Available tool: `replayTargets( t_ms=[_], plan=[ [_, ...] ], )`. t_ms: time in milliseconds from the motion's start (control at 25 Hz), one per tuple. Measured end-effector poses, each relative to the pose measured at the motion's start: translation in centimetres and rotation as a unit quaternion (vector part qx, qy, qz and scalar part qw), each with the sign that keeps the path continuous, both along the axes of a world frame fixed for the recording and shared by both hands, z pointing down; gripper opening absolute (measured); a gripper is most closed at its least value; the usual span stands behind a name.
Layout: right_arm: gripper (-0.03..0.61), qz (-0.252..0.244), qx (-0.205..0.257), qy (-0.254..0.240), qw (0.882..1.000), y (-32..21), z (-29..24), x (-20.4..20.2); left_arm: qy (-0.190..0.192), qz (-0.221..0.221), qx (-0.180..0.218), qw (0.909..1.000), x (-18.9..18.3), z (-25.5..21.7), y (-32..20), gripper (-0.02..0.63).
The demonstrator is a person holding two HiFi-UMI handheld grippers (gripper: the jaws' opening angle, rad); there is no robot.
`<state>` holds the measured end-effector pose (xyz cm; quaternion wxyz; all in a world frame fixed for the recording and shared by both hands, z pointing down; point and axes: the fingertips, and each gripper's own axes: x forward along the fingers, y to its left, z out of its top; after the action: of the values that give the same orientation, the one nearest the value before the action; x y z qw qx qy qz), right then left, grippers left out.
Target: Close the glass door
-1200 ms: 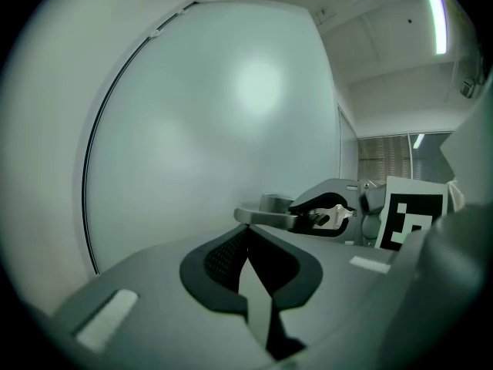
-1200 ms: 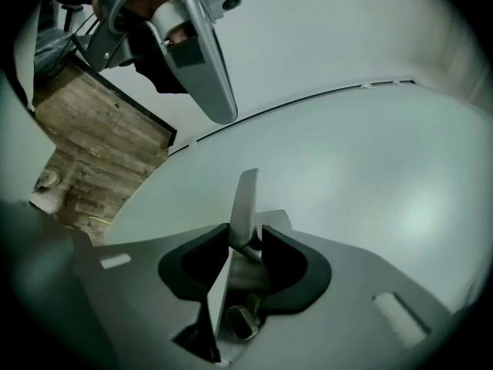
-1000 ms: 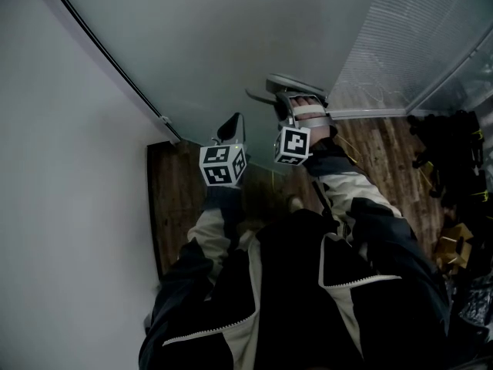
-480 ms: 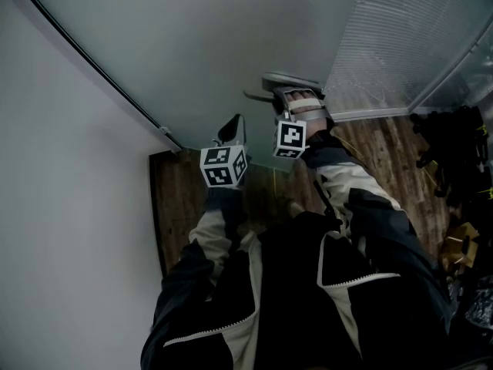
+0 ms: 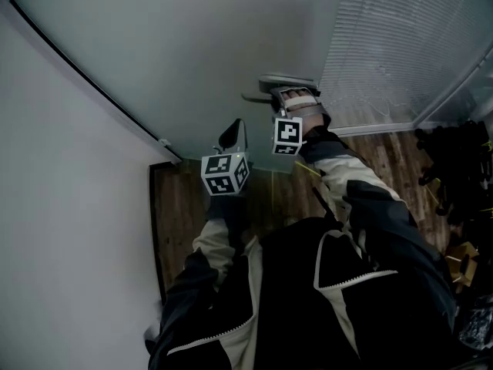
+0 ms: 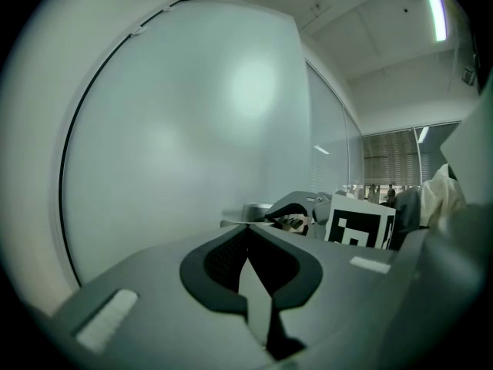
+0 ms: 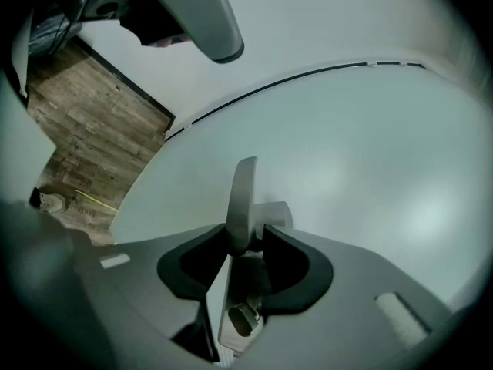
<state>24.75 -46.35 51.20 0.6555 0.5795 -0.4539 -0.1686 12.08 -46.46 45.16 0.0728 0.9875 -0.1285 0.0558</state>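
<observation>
The frosted glass door (image 5: 192,45) fills the upper head view and bears a metal lever handle (image 5: 281,81). My right gripper (image 5: 289,97) is shut on that handle. In the right gripper view the lever (image 7: 245,191) stands between the dark pads (image 7: 202,262), against the pale glass (image 7: 370,153). My left gripper (image 5: 231,135) is shut and empty, its tip close to the glass left of the handle; whether it touches I cannot tell. In the left gripper view the jaws (image 6: 248,228) meet, with the handle (image 6: 254,210) and the right gripper's marker cube (image 6: 360,226) beyond.
A white wall (image 5: 62,230) runs down the left, edged by a black strip (image 5: 92,91). Wooden floor (image 5: 185,206) shows under the door. A blind-covered glass panel (image 5: 400,45) stands at the right, with dark clutter (image 5: 454,160) on the floor below it.
Both grippers have moved forward together with the door, the right one still on the handle. The blind-covered panel has come closer to the handle in the head view.
</observation>
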Motion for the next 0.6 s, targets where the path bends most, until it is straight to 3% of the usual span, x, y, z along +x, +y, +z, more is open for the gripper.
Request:
replayTargets(
  t_ms=[360,600],
  plan=[
    [0.150,-0.006,-0.021,0.017,1.000,-3.8,0.2,8.4,0.003,-0.010,0.005,0.9999,4.2,-1.6,0.4,-0.002],
    [0.145,-0.002,-0.049,0.053,0.997,-6.8,0.5,13.1,-0.009,-0.043,0.005,0.9990,3.2,-0.8,-0.9,-0.002]
  ],
)
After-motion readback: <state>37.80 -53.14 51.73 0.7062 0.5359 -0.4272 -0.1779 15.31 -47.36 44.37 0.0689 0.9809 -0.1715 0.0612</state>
